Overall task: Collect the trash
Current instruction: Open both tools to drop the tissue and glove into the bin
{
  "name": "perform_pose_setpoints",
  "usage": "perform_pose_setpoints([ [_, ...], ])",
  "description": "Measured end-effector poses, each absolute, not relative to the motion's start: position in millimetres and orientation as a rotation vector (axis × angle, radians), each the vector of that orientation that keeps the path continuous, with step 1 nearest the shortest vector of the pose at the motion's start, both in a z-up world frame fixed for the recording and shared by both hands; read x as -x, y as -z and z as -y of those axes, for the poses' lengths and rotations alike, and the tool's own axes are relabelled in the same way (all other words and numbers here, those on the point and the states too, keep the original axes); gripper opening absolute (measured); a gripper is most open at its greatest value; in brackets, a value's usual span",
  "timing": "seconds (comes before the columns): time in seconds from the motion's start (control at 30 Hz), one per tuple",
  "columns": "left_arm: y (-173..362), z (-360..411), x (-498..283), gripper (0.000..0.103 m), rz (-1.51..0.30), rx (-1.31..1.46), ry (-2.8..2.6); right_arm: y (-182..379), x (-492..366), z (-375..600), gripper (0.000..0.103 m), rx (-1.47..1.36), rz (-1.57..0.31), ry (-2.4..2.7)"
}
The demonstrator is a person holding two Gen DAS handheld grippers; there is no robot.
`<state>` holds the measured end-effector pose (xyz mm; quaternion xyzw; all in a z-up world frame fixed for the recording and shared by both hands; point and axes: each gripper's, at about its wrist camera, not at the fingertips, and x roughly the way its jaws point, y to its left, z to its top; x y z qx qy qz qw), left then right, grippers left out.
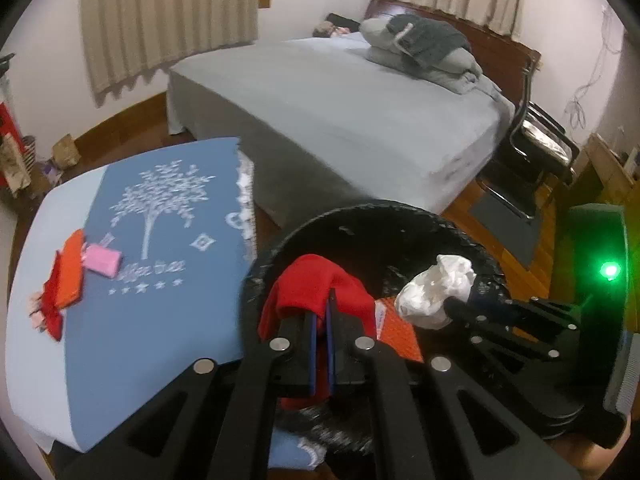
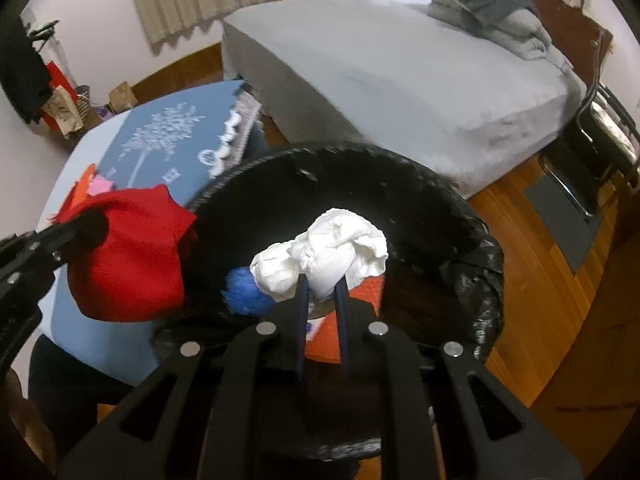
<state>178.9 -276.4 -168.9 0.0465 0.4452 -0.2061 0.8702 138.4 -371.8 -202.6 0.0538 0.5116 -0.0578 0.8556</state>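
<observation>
Two tongs hang over the black trash bin [image 2: 476, 248], each clenched on one item. Left tongs [image 1: 325, 304] grip a red cloth-like piece [image 1: 316, 284] at the bin's near-left rim; it droops in folds either side of the fingers, its long axis unclear. Right tongs [image 2: 322, 292] pinch a crumpled white paper wad [image 2: 332, 252] above the bin's middle, its longer side running roughly across the tongs. Inside the bin lie an orange sheet [image 2: 360, 292] and a blue scrap [image 2: 244, 292]. Left of the bin, the blue-clothed bench [image 1: 152, 320] carries a pink packet [image 1: 103, 261] and red-orange wrappers [image 1: 66, 280].
</observation>
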Motion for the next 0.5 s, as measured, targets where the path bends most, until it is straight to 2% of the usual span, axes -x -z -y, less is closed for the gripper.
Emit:
perform_pose_setpoints([
  [0.2,189,311,-186,0.006,-0.959,-0.143,0.482,222,-142,393,0.013,-0.140,-1.107,0.147],
  [0.23,197,317,-188,0.010,-0.975,-0.157,0.500,227,-143,395,0.016,-0.146,-1.119,0.146],
  [0.3,207,320,-189,0.029,-0.995,-0.177,0.499,235,-143,395,0.020,-0.146,-1.143,0.143],
  [0.33,212,319,-188,0.042,-1.000,-0.186,0.495,240,-143,395,0.027,-0.142,-1.159,0.145],
  [0.4,216,314,-186,0.046,-0.998,-0.194,0.493,244,-139,394,0.033,-0.139,-1.155,0.158],
  [0.5,217,296,-184,0.046,-1.002,-0.191,0.484,247,-130,395,0.034,-0.164,-1.152,0.167],
])
